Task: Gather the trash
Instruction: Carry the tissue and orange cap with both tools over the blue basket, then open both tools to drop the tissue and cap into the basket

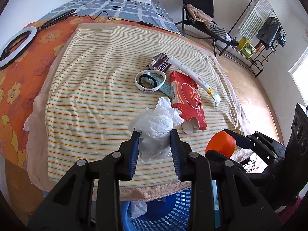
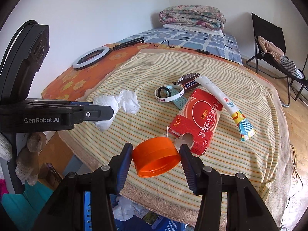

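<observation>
My left gripper [image 1: 155,135] is shut on a crumpled white tissue [image 1: 157,120], held just above the striped towel [image 1: 92,80]; from the right wrist view the same tissue [image 2: 117,104] sticks out past the left gripper's finger [image 2: 100,113]. My right gripper [image 2: 156,154] is shut on an orange plastic lid [image 2: 156,156], also seen as the orange lid [image 1: 221,144] at the right of the left view. On the towel lie a torn red carton [image 2: 198,119], a Snickers wrapper [image 2: 189,82], a long white sachet [image 2: 227,105] and a white wristband [image 2: 169,94].
A blue perforated basket [image 1: 169,209] stands below the bed's front edge with white trash inside [image 2: 123,209]. A ring light [image 2: 90,56] and its cable lie on the orange sheet. Folded quilts [image 2: 192,17] sit at the far end. A black folding chair [image 2: 269,44] stands at right.
</observation>
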{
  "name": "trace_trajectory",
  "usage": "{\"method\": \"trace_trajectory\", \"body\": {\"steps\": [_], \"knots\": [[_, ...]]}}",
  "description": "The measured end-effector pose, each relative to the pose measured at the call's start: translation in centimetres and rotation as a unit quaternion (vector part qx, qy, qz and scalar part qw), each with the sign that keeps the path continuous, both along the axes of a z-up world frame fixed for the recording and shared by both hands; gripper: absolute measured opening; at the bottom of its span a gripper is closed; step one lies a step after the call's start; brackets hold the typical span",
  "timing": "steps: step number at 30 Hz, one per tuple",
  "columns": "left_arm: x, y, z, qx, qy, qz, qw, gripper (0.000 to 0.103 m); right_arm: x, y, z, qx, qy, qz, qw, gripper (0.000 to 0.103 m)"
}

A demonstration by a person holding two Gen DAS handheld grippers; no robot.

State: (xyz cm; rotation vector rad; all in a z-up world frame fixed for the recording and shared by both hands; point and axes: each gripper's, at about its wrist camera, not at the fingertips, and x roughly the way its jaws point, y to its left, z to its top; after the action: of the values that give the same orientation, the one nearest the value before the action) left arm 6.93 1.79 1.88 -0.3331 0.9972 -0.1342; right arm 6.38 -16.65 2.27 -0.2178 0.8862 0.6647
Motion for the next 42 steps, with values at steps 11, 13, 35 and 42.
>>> {"method": "trace_trajectory", "body": {"steps": [11, 13, 35, 42], "knots": [[-5.7, -3.6, -1.1, 0.022, -0.003, -0.055, 0.9982, 0.031, -4.1, -4.1, -0.8, 0.006, 0.023, -0.02, 1.0, 0.052], [-6.6, -4.2, -1.8, 0.025, 0.003, -0.065, 0.9976, 0.031, -4.7, -4.9, -1.2, 0.009, 0.029, -0.025, 0.999, 0.052], [-12.1, -8.3, -10.0, 0.065, 0.082, -0.127, 0.9864, 0.031, -9.0, -7.3, -6.5, 0.0, 0.081, -0.032, 0.996, 0.052], [-12.4, -9.6, -11.4, 0.073, 0.093, -0.14, 0.983, 0.031, -9.4, -7.0, -7.7, -0.01, 0.089, -0.026, 0.996, 0.052]]}}
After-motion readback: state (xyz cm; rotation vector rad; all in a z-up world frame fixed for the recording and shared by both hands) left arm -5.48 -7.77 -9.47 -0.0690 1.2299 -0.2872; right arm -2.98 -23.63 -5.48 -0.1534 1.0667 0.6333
